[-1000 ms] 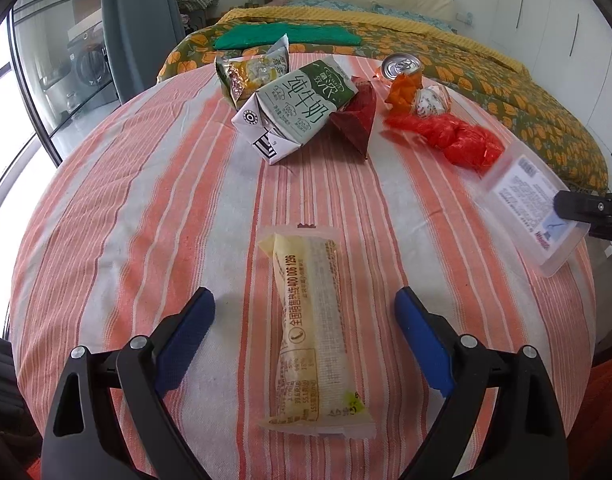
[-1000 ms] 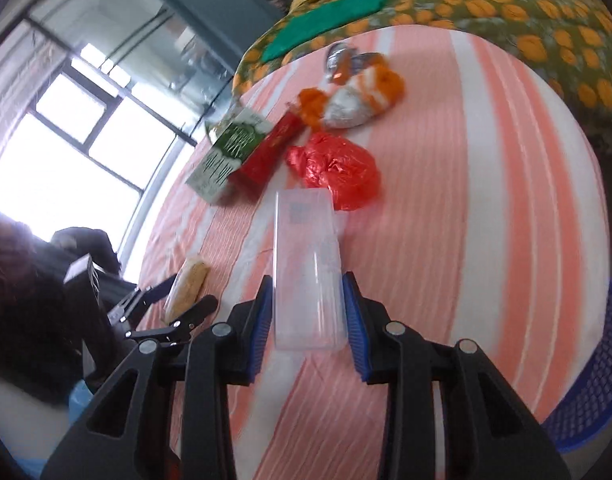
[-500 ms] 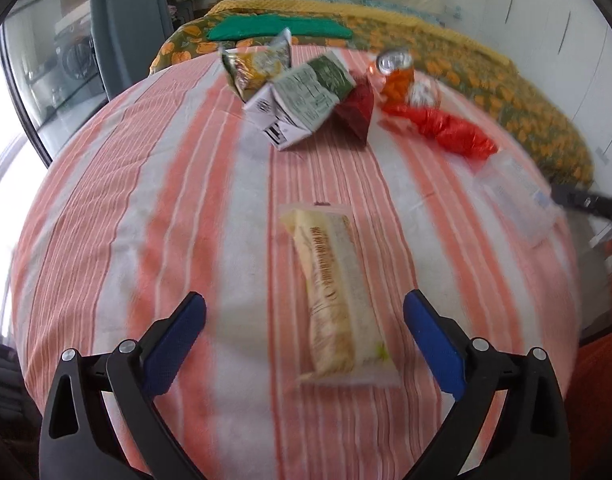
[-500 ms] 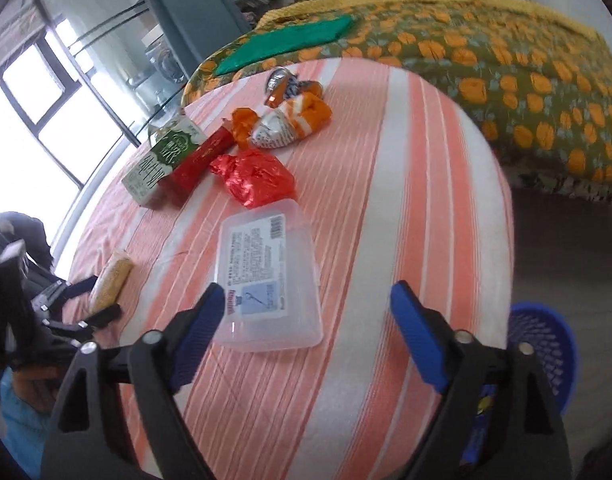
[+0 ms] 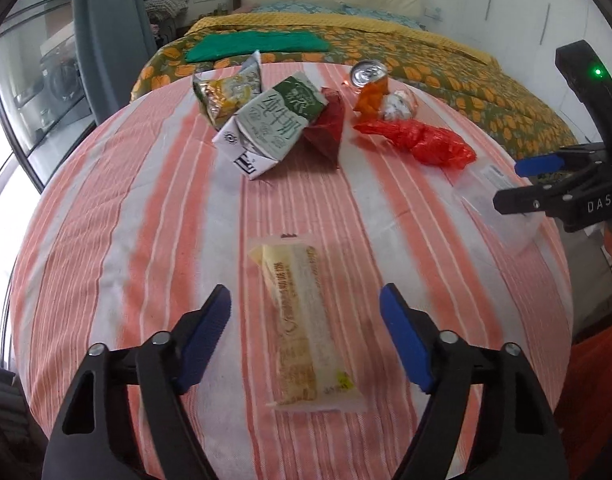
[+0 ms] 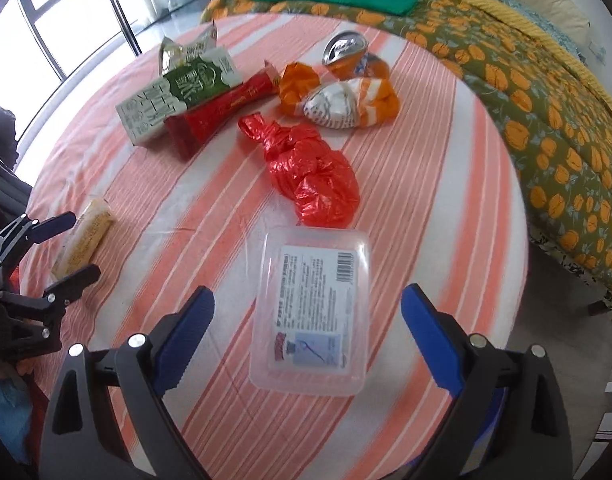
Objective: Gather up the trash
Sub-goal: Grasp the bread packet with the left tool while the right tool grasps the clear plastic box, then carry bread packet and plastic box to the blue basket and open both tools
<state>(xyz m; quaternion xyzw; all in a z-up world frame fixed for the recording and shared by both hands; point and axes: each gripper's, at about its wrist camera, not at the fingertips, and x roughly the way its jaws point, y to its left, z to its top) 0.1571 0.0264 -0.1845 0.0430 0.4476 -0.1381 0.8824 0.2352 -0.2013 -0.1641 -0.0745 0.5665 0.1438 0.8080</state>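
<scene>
A long yellow snack wrapper lies on the striped tablecloth. My left gripper straddles it; its jaws are closing and the pads stand clear of the wrapper on both sides. A clear plastic box with a printed label lies flat on the cloth. My right gripper hangs over it with its jaws wide open and the pads off the box. Farther back lie a red plastic bag, a milk carton, a red packet, a can and a green-yellow snack bag.
An orange and white wrapper lies beside the can. Behind the round table stands a bed with a pumpkin-print cover and a green cloth. Glass doors are to the left. The table's right edge drops off near the box.
My right gripper let go of the clear box, opened wide and swung; the box now lies flat on the cloth. My left jaws have narrowed around the yellow wrapper.
</scene>
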